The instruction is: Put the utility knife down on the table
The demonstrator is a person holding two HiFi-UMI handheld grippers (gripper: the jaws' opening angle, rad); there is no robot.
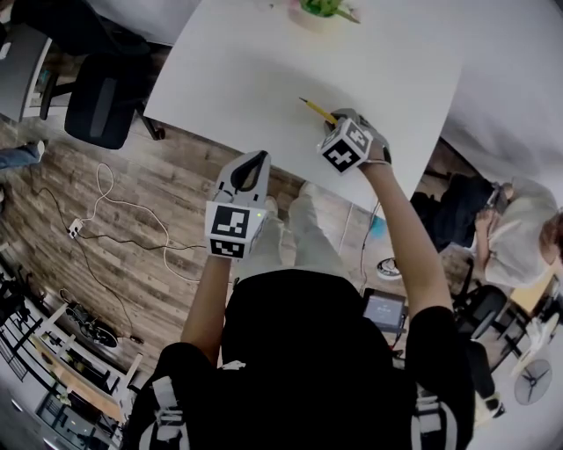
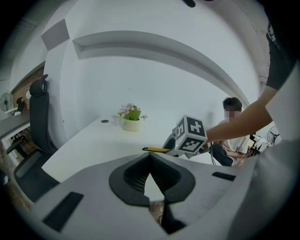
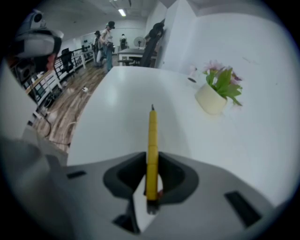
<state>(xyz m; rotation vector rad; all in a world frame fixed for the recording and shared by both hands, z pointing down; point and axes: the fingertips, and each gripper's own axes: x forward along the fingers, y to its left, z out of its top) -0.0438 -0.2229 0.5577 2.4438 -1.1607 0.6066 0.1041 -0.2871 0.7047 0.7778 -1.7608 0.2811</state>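
Note:
My right gripper (image 1: 341,119) is shut on a yellow utility knife (image 1: 315,110) above the near right part of the white table (image 1: 255,79). In the right gripper view the knife (image 3: 152,131) runs straight out between the pads of my right gripper (image 3: 151,159), its tip pointing across the table (image 3: 117,108). Whether it touches the top is not visible. My left gripper (image 1: 254,161) hangs by the table's front edge with its jaws shut and nothing in them. In the left gripper view its tips (image 2: 150,157) meet, and beyond them the knife (image 2: 157,150) sticks out of the right gripper (image 2: 169,143).
A small potted plant (image 1: 325,7) (image 3: 212,98) stands at the far side of the table. A black office chair (image 1: 101,105) is at the table's left end. Cables (image 1: 106,211) lie on the wood floor. A seated person (image 1: 519,237) is at the right.

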